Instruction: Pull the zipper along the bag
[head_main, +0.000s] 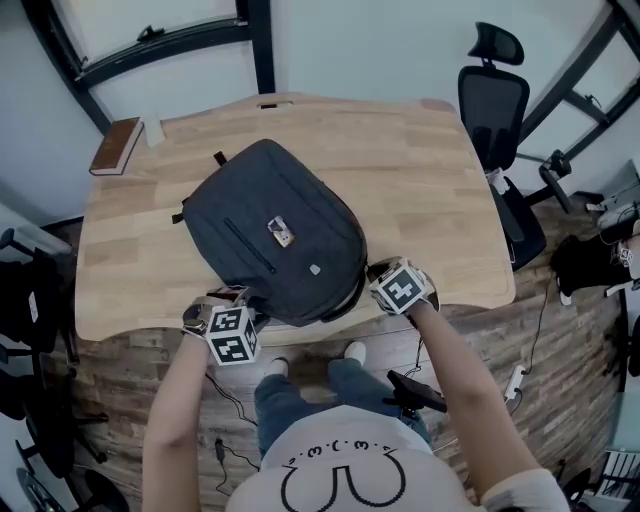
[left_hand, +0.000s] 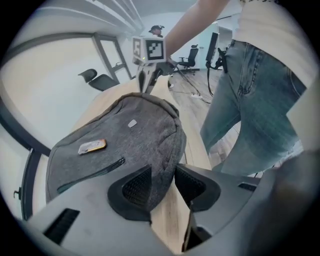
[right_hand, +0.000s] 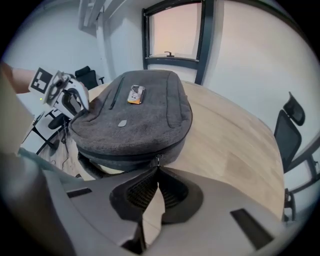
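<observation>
A dark grey backpack (head_main: 275, 230) lies flat on the wooden table (head_main: 430, 180), its near end at the front edge. My left gripper (head_main: 233, 300) is at the bag's near left corner. In the left gripper view the left gripper (left_hand: 162, 172) stands open, with a fold of the bag's edge (left_hand: 160, 165) between the pads and resting against the left pad. My right gripper (head_main: 372, 272) is at the near right corner. In the right gripper view the right gripper (right_hand: 157, 170) is shut on the zipper pull (right_hand: 158, 161) on the bag's side.
A brown book (head_main: 115, 145) lies at the table's far left corner. A black office chair (head_main: 495, 95) stands to the right of the table. Cables run over the floor by the person's feet. A small tan label (head_main: 281, 232) sits on the bag's top.
</observation>
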